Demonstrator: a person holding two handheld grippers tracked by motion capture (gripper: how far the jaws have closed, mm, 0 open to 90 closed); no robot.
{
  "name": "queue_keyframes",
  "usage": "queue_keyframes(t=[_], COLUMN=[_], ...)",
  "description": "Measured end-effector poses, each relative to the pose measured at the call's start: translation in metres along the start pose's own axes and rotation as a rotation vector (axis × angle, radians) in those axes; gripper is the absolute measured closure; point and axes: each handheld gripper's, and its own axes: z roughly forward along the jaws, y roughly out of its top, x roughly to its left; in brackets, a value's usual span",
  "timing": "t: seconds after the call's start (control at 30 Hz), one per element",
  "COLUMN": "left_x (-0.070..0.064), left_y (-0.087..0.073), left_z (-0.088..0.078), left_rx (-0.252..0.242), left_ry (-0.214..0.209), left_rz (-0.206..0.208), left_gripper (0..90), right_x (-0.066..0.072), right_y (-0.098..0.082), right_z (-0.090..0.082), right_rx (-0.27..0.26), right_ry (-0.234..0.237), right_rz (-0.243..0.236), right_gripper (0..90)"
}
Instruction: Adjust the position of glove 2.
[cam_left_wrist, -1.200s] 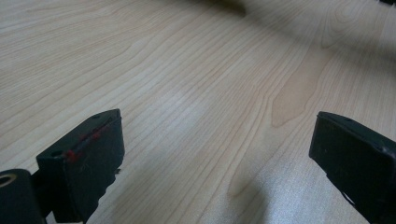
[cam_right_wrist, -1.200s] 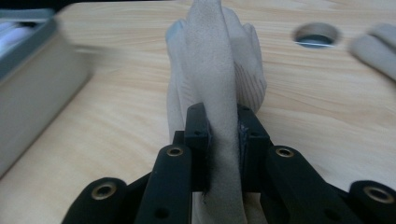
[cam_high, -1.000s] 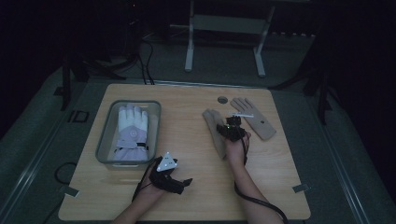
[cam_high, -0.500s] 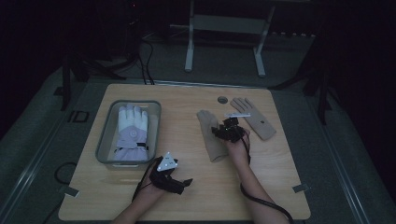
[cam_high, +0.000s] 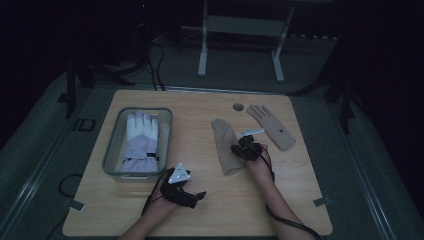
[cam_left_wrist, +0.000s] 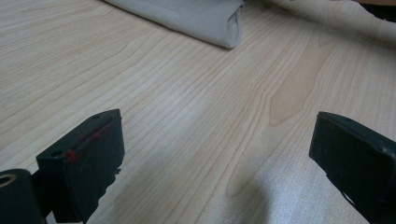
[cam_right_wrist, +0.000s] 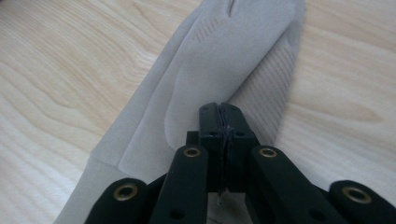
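Note:
A beige knit glove (cam_high: 225, 145) lies folded lengthwise on the wooden table (cam_high: 200, 215), fingers pointing away. My right gripper (cam_high: 236, 150) rests on its right edge. In the right gripper view the jaws (cam_right_wrist: 219, 109) have just been closing and stand flush together on top of the beige glove (cam_right_wrist: 224, 56); I see no fabric between them. A matching second beige glove (cam_high: 272, 127) lies flat to the right. My left gripper (cam_high: 199, 194) sits low near the front edge, its jaws (cam_left_wrist: 215, 140) wide open over bare wood, with the beige glove's cuff (cam_left_wrist: 196, 18) farther off.
A grey bin (cam_high: 112, 145) at the left holds a white and lilac ski glove (cam_high: 140, 140). A small round hole (cam_high: 238, 107) sits in the table near the back. Cables trail from both grippers toward the front edge.
The right gripper's jaws have closed. The folded beige glove has shifted slightly and lies straighter. The left gripper has stayed where it was.

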Motion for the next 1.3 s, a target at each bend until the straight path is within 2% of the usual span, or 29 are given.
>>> queue_keyframes(t=[0.1, 0.13, 0.2, 0.27, 0.33, 0.4, 0.53, 0.63, 0.7, 0.83, 0.97, 1.03, 1.07, 1.17, 1.3], left_x=[0.0, 0.0, 0.0, 0.0, 0.0, 0.0, -0.001, -0.001, -0.001, -0.001, -0.001, -0.001, -0.001, -0.001, -0.001], left_y=[0.0, 0.0, 0.0, 0.0, 0.0, 0.0, 0.0, -0.001, -0.001, 0.0, -0.001, -0.001, -0.001, -0.001, 0.0], left_z=[0.0, 0.0, 0.0, 0.0, 0.0, 0.0, 0.0, -0.001, -0.001, 0.0, -0.001, -0.001, 0.0, -0.001, -0.001], left_rx=[0.0, 0.0, -0.001, -0.001, -0.001, -0.001, -0.006, -0.008, -0.006, -0.005, -0.004, -0.002, -0.002, -0.003, 0.0], left_ry=[0.001, 0.002, 0.004, 0.002, 0.002, 0.001, 0.003, 0.003, 0.003, 0.003, 0.005, 0.005, 0.005, 0.004, 0.004], left_rz=[0.001, 0.002, 0.002, 0.003, 0.003, 0.001, 0.001, 0.003, 0.003, 0.0, 0.002, 0.004, 0.003, 0.002, 0.002], left_gripper=[3.7, 3.7, 3.7, 3.7, 3.7, 3.7, 3.7, 3.7, 3.7, 3.7, 3.7, 3.7, 3.7, 3.7, 3.7], right_x=[0.01, 0.013, 0.021, 0.025, 0.03, 0.034, 0.044, 0.044, 0.043, 0.039, 0.032, 0.025, 0.021, 0.008, -0.014], right_y=[-0.002, -0.003, -0.004, -0.005, -0.006, -0.007, -0.01, -0.009, -0.007, -0.005, -0.004, -0.004, -0.004, -0.003, -0.003], right_z=[-0.001, -0.001, -0.001, -0.001, -0.002, -0.002, -0.001, -0.002, -0.005, -0.012, -0.021, -0.026, -0.029, -0.039, -0.052], right_rx=[-0.001, -0.005, -0.003, -0.004, -0.004, -0.005, -0.028, -0.026, -0.032, -0.035, -0.051, -0.062, -0.068, -0.09, -0.106], right_ry=[-0.021, -0.025, -0.045, -0.028, -0.036, -0.003, -0.011, 0.006, 0.016, 0.042, 0.055, 0.045, 0.054, 0.039, -0.002], right_rz=[0.007, 0.025, 0.01, 0.04, 0.029, 0.076, 0.041, 0.062, 0.048, -0.009, -0.051, -0.059, -0.05, -0.053, -0.03], right_gripper=[87.7, 87.7, 87.7, 87.7, 87.6, 86.5, 85.5, 81.3, 76.5, 68.1, 52.0, 48.1, 46.6, 47.7, 50.5])
